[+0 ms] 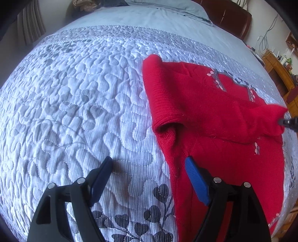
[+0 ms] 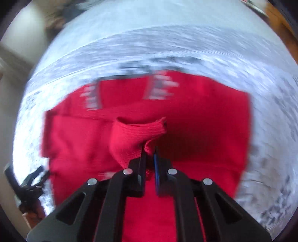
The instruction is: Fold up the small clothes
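A small red knitted sweater (image 1: 210, 111) with grey and pink flower trim lies on the quilted bedspread (image 1: 74, 96). One sleeve is folded across its body. My left gripper (image 1: 149, 169) is open and empty, low over the sweater's left edge, one finger over the quilt and the other over the red knit. My right gripper (image 2: 150, 154) is shut on the sweater's other sleeve cuff (image 2: 137, 137) and holds it lifted over the sweater body (image 2: 204, 130). The right wrist view is motion-blurred. The right gripper's tip also shows in the left wrist view (image 1: 287, 122), pinching the red sleeve.
The bed has a blue-grey sheet and pillow (image 1: 167, 9) at the far end by a brown headboard (image 1: 232, 16). A wooden side table (image 1: 279, 68) with bottles and cables stands to the right. The left gripper shows at the left edge in the right wrist view (image 2: 31, 184).
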{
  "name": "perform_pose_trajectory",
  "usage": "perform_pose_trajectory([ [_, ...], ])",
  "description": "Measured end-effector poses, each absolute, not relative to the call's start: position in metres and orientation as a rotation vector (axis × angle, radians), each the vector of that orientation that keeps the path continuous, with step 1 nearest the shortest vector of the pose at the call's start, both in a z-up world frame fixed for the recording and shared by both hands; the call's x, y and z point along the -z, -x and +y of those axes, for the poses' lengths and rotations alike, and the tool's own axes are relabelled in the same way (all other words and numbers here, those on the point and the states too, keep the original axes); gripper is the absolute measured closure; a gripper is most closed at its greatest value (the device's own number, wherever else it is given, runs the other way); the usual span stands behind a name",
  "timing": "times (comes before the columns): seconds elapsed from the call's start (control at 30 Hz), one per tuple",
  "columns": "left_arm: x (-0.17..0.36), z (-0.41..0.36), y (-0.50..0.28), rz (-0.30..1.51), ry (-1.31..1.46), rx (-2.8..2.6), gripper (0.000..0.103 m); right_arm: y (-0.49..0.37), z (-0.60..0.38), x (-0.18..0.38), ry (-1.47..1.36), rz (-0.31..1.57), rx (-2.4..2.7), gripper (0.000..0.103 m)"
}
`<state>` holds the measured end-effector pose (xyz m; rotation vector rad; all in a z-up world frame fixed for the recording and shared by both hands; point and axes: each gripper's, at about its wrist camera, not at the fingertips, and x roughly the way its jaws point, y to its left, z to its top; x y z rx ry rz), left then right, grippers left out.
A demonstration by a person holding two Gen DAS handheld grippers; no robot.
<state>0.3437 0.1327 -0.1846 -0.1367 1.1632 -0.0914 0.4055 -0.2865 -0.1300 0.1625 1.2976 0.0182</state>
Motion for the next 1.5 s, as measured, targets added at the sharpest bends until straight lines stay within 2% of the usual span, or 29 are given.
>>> perform_pose_trajectory([
  [0.13, 0.184, 0.132, -0.344, 1.160, 0.135, 0.090, 0.023, -0.391, -0.327, 0.161, -0.234, 1.349, 0.044, 0.090],
  [0.17, 0.184, 0.133, -0.344, 1.159, 0.134, 0.090, 0.023, -0.389, -0.336, 0.165, -0.268, 1.343, 0.038, 0.082],
  [0.2, 0.184, 0.133, -0.344, 1.159, 0.133, 0.089, 0.023, -0.385, -0.347, 0.171, -0.353, 1.337, 0.010, 0.067],
  [0.37, 0.185, 0.132, -0.344, 1.158, 0.133, 0.090, 0.023, -0.381, -0.364, 0.182, -0.480, 1.310, -0.037, 0.054],
  [0.4, 0.185, 0.132, -0.344, 1.158, 0.132, 0.089, 0.023, -0.382, -0.363, 0.182, -0.492, 1.304, -0.040, 0.054],
  [0.43, 0.185, 0.132, -0.344, 1.158, 0.131, 0.089, 0.023, -0.384, -0.361, 0.182, -0.492, 1.300, -0.039, 0.059],
  [0.5, 0.185, 0.132, -0.344, 1.158, 0.128, 0.090, 0.023, -0.386, -0.354, 0.177, -0.444, 1.299, -0.047, 0.089],
  [0.57, 0.185, 0.132, -0.344, 1.157, 0.131, 0.091, 0.023, -0.390, -0.346, 0.169, -0.386, 1.291, -0.052, 0.099],
  [0.8, 0.186, 0.133, -0.344, 1.153, 0.134, 0.084, 0.022, -0.409, -0.357, 0.119, -0.344, 1.132, -0.020, 0.100],
  [0.93, 0.188, 0.127, -0.343, 1.148, 0.096, 0.078, 0.020, -0.425, -0.371, 0.135, -0.291, 1.177, 0.085, 0.099],
  [1.03, 0.189, 0.124, -0.342, 1.144, 0.067, 0.075, 0.019, -0.428, -0.376, 0.163, -0.293, 1.241, 0.131, 0.089],
  [1.1, 0.190, 0.123, -0.343, 1.143, 0.061, 0.076, 0.019, -0.422, -0.378, 0.169, -0.351, 1.220, 0.103, 0.069],
  [1.33, 0.190, 0.121, -0.342, 1.143, 0.054, 0.071, 0.019, -0.397, -0.384, 0.172, -0.439, 1.221, 0.036, 0.066],
  [1.37, 0.191, 0.120, -0.342, 1.142, 0.051, 0.070, 0.018, -0.395, -0.384, 0.174, -0.453, 1.230, 0.022, 0.069],
  [1.47, 0.192, 0.117, -0.341, 1.139, 0.032, 0.068, 0.017, -0.397, -0.378, 0.171, -0.403, 1.250, 0.021, 0.100],
  [1.5, 0.192, 0.116, -0.341, 1.138, 0.028, 0.068, 0.017, -0.397, -0.378, 0.168, -0.383, 1.241, 0.028, 0.100],
])
